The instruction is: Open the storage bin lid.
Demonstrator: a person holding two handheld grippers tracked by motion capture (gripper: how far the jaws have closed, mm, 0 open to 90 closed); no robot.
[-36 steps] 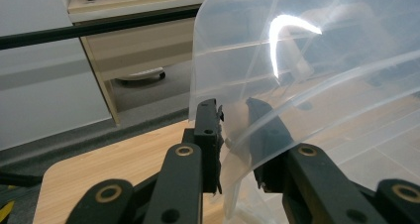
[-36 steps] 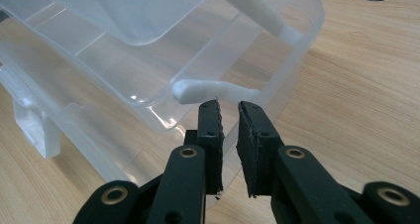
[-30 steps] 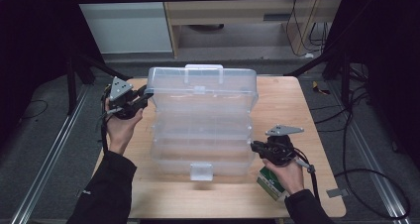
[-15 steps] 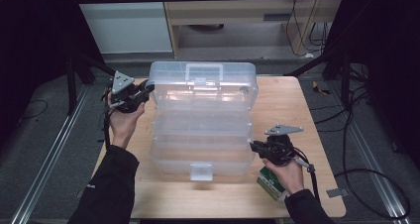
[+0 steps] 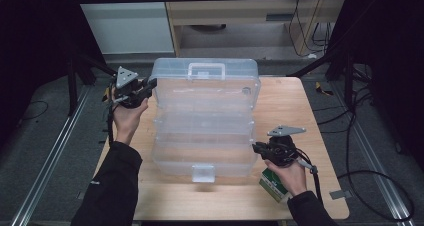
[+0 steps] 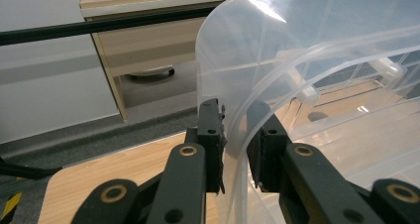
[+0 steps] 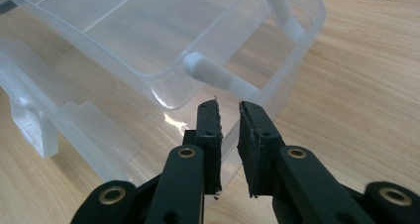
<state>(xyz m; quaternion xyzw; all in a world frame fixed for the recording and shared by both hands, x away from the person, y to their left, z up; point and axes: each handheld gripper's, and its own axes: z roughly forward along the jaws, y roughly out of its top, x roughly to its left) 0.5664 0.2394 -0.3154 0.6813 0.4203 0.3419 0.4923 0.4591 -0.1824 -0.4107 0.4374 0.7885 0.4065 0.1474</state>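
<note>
A clear plastic tiered storage box [image 5: 205,136] stands in the middle of the wooden table [image 5: 280,101], its tiers stepped apart. The top section, with a white handle [image 5: 205,68], is tilted up at the back. My left gripper [image 5: 150,83] [image 6: 235,135] is shut on the left edge of that top section [image 6: 297,45], whose thin curved wall runs between the pads. My right gripper [image 5: 255,147] [image 7: 229,115] is at the box's lower right corner. Its jaws stand nearly together on the rim of the bottom tier [image 7: 292,50], beside a white hinge arm [image 7: 218,75].
A green and white packet [image 5: 272,183] lies under my right hand near the table's front edge. The white front latch [image 5: 202,173] faces the person. A wooden cabinet [image 5: 240,16] and cables [image 5: 370,176] lie beyond and beside the table. Bare wood shows to the right of the box.
My left gripper has risen a little toward the back with the top section's edge, so that section stands higher and farther back. The right hand has stayed put.
</note>
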